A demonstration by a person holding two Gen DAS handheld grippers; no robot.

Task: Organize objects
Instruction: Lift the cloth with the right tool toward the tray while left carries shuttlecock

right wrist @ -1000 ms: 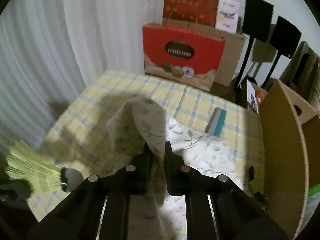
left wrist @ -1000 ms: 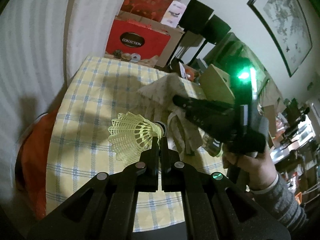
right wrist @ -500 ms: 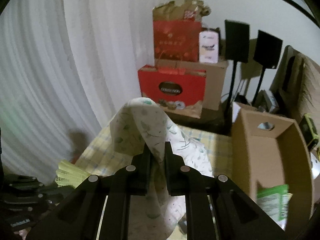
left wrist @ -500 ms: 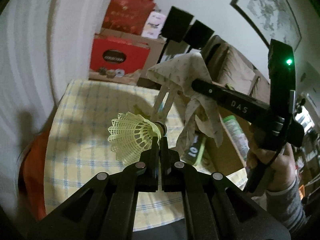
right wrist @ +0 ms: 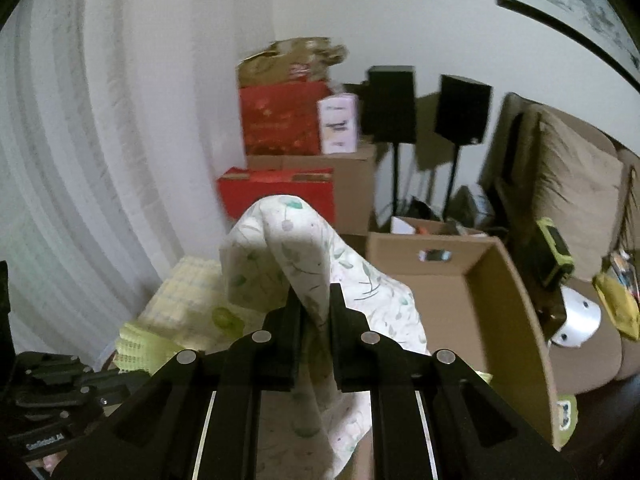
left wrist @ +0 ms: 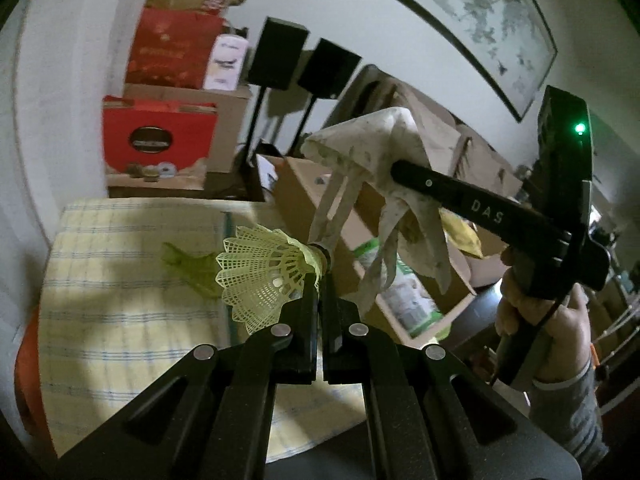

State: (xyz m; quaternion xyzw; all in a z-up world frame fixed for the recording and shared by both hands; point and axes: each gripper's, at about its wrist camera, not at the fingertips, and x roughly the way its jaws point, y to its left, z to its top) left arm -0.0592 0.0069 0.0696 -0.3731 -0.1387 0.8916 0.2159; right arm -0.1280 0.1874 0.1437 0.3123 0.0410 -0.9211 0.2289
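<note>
My left gripper: jaws pinched on yellow shuttlecock, skirt fanned left of tips, above checked tablecloth. My right gripper: jaws clamped on leaf-print cloth (bunched over tips, tail hanging below). Open cardboard box just right, beyond cloth.

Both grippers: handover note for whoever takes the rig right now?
Left gripper: shut on the yellow plastic shuttlecock, held above the checked tablecloth.
Right gripper: shut on the white leaf-print cloth, hanging in the air beside the open cardboard box.
Done: both items are off the table.
Left: drop them, probably into the box; a green item remains on the tablecloth.
</note>
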